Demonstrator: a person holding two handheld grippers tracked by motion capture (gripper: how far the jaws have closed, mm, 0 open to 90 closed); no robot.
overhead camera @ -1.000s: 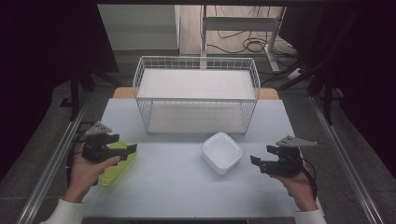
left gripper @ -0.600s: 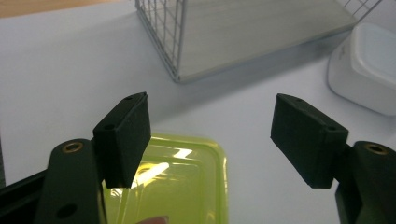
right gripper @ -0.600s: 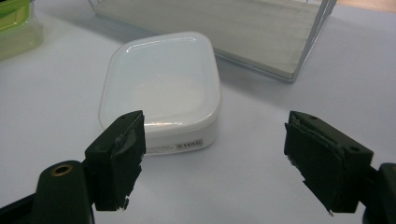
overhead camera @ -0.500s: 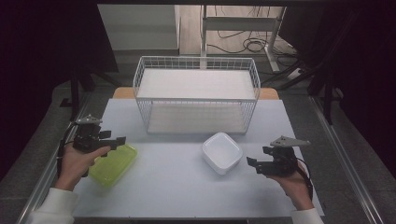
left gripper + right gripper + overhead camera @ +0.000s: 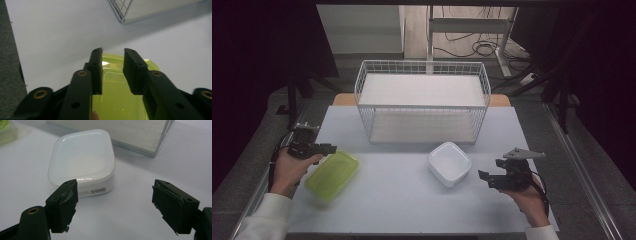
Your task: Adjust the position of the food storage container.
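Observation:
A lime-green lidded container [image 5: 332,174] lies on the white table at the near left. My left gripper [image 5: 330,148] hovers at its far-left corner. In the left gripper view the jaws [image 5: 113,53] stand over the green lid [image 5: 117,100] with a narrow gap. They have just been closing, and nothing is pinched between them. A white square lidded box [image 5: 449,164] sits right of centre. My right gripper [image 5: 485,177] is held just right of it, open wide. In the right gripper view the white box [image 5: 82,157] lies ahead of the left jaw, apart from my right gripper [image 5: 115,183].
A white wire basket [image 5: 422,107] with a white floor stands at the back middle of the table; its corner [image 5: 120,10] shows ahead of the left jaws. The table's left edge and grey floor [image 5: 10,62] lie close by the left hand.
My left hand has drawn back to the left, from over the green container to its edge. The container stays on the table. The right hand has not moved.

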